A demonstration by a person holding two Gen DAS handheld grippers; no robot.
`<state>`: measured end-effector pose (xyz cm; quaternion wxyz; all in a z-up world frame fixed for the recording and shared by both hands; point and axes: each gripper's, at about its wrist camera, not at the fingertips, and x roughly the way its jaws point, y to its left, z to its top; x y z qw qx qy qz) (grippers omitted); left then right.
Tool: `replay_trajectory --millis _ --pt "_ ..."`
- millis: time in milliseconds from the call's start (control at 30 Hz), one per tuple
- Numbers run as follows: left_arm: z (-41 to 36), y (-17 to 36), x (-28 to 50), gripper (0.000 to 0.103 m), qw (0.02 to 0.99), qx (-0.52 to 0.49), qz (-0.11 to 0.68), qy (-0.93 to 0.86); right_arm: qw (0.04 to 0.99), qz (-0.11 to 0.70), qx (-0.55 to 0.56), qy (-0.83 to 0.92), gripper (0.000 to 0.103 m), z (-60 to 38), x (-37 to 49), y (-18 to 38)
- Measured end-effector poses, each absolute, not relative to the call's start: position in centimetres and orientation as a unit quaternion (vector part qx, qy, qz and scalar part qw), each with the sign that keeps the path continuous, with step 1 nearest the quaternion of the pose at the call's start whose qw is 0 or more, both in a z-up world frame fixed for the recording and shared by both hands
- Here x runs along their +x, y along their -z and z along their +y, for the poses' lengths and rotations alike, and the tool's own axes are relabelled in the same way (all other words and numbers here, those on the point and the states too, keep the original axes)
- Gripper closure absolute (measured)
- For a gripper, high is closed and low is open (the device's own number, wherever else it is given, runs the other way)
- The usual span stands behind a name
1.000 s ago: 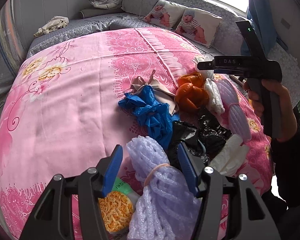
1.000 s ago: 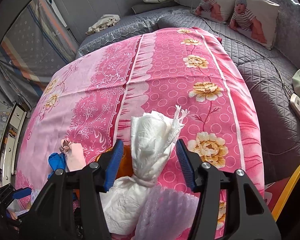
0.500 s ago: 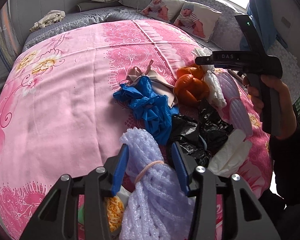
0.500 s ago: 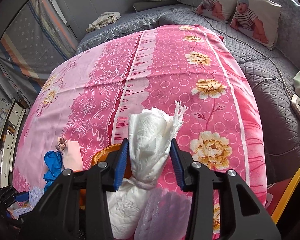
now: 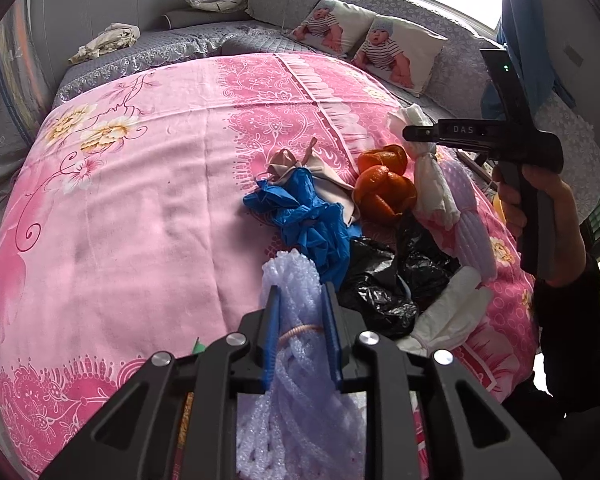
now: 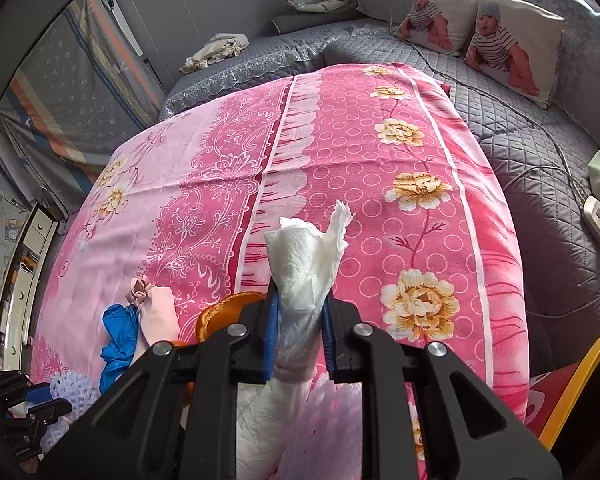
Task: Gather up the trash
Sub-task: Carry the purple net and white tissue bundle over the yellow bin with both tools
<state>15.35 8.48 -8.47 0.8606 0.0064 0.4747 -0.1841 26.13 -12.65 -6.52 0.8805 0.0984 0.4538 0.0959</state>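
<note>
Two tongs [image 5: 300, 312] [image 6: 299, 320] each pinch one trash bundle [image 5: 292, 280] [image 6: 304, 264].

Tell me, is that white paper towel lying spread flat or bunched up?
Bunched up. The white paper towel is twisted into a roll, and the right gripper, jaws just closing, pinches it.

Between your left gripper's [image 5: 300, 300] blue pads sits a pale lilac foam-net bundle [image 5: 296, 280] with a beige rubber band around it. Just ahead of it lie a crumpled blue plastic glove [image 5: 308, 220] and a glossy black plastic bag [image 5: 384, 284]; farther ahead sit bright orange peels [image 5: 384, 192]. Your right gripper's [image 6: 300, 312] blue pads frame a white embossed paper-towel roll [image 6: 304, 264]. Under everything spreads a pink bedsheet [image 6: 380, 200] with yellow flowers, white circles and scrollwork.
</note>
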Motion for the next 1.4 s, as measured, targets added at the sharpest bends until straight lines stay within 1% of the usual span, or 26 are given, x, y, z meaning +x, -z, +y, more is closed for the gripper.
replay_trajectory --millis 333,600,1000,1400 --pt "9.3 6.6 14.9 0.084 0.873 -0.010 0.453 0.178 0.893 0.427 0.104 -0.100 0.086 -13.4 25.0 3.9" --pt "7.8 5.5 14.7 0.084 0.875 -0.009 0.444 0.190 0.901 0.408 0.105 -0.101 0.086 -14.4 23.5 2.1" --pt "3.1 4.5 15.0 0.084 0.873 -0.004 0.430 0.232 0.918 0.373 0.112 -0.079 0.086 -18.5 21.0 -0.9" --pt "-3.4 3.6 15.7 0.084 0.860 0.008 0.421 0.289 0.931 0.345 0.114 -0.028 0.086 -24.7 17.7 -3.3"
